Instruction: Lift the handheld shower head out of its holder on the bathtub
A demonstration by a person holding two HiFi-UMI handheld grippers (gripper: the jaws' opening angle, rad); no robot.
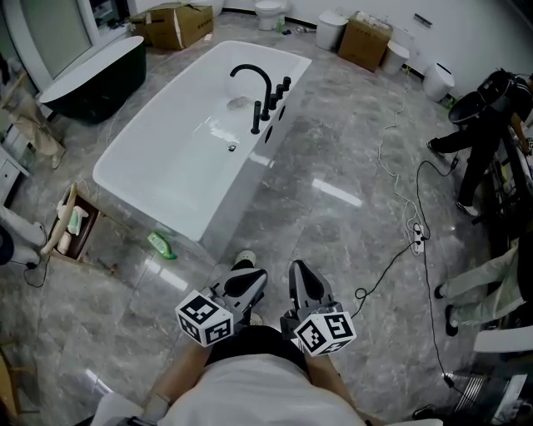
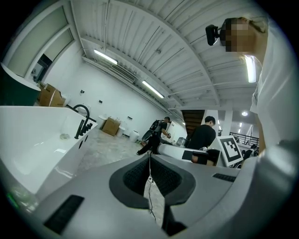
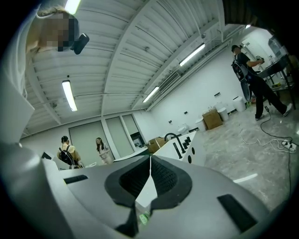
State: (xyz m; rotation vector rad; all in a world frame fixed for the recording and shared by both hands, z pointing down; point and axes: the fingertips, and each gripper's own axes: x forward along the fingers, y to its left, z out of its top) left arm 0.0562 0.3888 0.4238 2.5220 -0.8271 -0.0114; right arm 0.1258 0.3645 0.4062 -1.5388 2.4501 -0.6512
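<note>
The white bathtub (image 1: 158,179) stands on the marble floor ahead of me. On its right rim rise a black gooseneck faucet (image 1: 250,76), a slim upright black handheld shower head (image 1: 256,116) and a row of black knobs (image 1: 279,91). My left gripper (image 1: 246,279) and right gripper (image 1: 301,279) are held close to my body, well short of the tub, both shut with nothing in them. In the left gripper view the left gripper (image 2: 149,156) has its tips touching, and the faucet (image 2: 82,112) is far off. In the right gripper view the right gripper (image 3: 150,158) is shut, the faucet (image 3: 171,137) beyond it.
A black bathtub (image 1: 92,79) sits at the far left, with cardboard boxes (image 1: 179,25) and a toilet (image 1: 268,12) behind. A green bottle (image 1: 161,244) and a wooden crate (image 1: 75,225) lie by the tub's near end. Cables and a power strip (image 1: 418,241) cross the floor on the right, near people (image 1: 483,125).
</note>
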